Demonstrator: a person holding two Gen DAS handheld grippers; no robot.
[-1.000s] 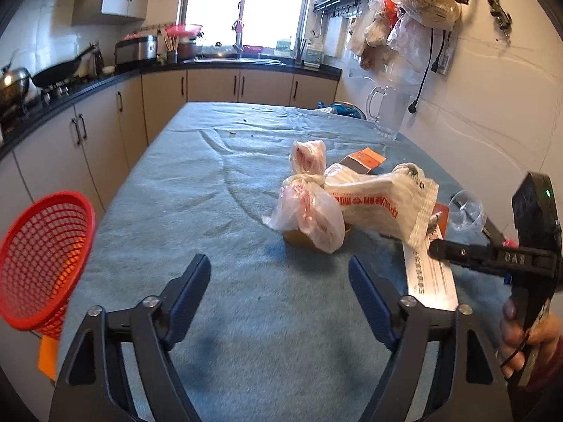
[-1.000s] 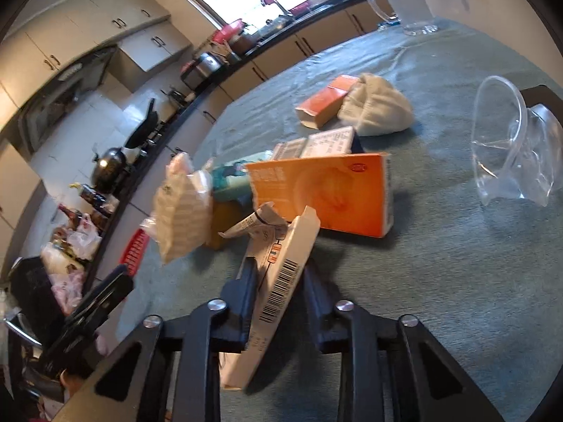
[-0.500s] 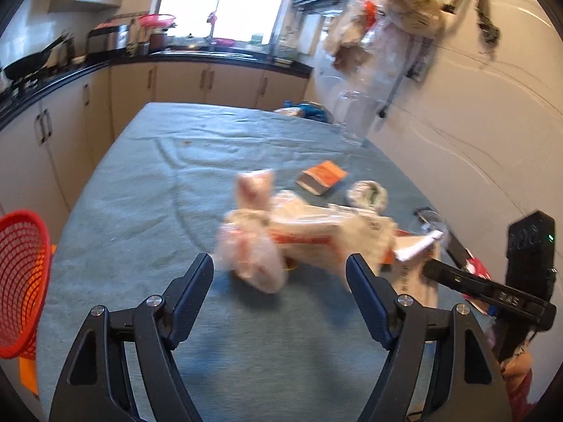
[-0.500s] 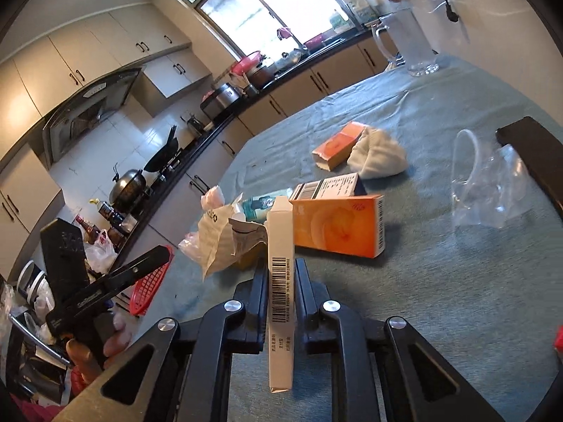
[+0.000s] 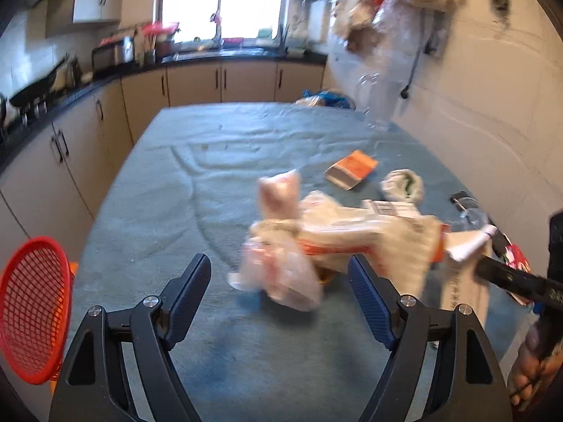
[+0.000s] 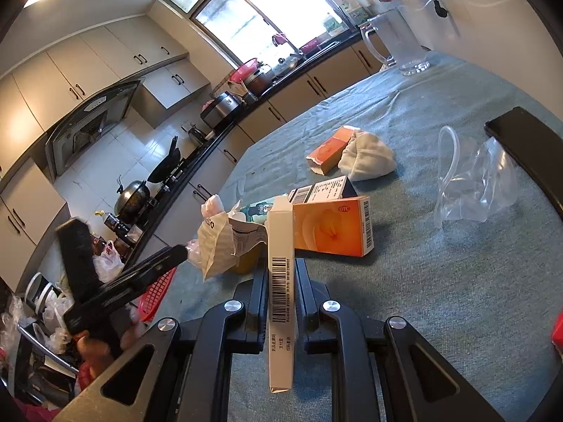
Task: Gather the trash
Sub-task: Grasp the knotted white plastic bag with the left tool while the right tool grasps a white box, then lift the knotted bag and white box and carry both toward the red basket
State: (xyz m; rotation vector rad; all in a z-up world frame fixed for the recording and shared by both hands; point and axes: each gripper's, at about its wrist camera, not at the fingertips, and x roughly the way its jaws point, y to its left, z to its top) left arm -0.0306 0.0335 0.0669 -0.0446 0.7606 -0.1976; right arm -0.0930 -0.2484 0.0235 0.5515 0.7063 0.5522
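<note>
**Right has the thin box, left empty over the bag pile**

Far left off the counter edge: red basket (image 5: 33, 311), my likely drop spot. My left gripper (image 5: 279, 290) has fingers spread wide, nothing between them, hovering near the knotted plastic bag (image 5: 281, 263) on the counter (image 5: 158, 183). That bag looks light, soft and slippery; I'd pinch at the knot, not the belly. The white printed bag (image 5: 369, 239) just right of it looks crinkly, same deal. Farther right in the right wrist view, my right gripper (image 6: 279, 277) just closed; its fingers clamp the slim white carton (image 6: 280, 281) mid-length, lifted clear of the counter. It's stiff cardboard, light, crushable, so easy squeeze. Beyond it, an orange box (image 6: 330, 227) lies flat. Far right, a clear bag (image 6: 471, 183), flimsy.
</note>
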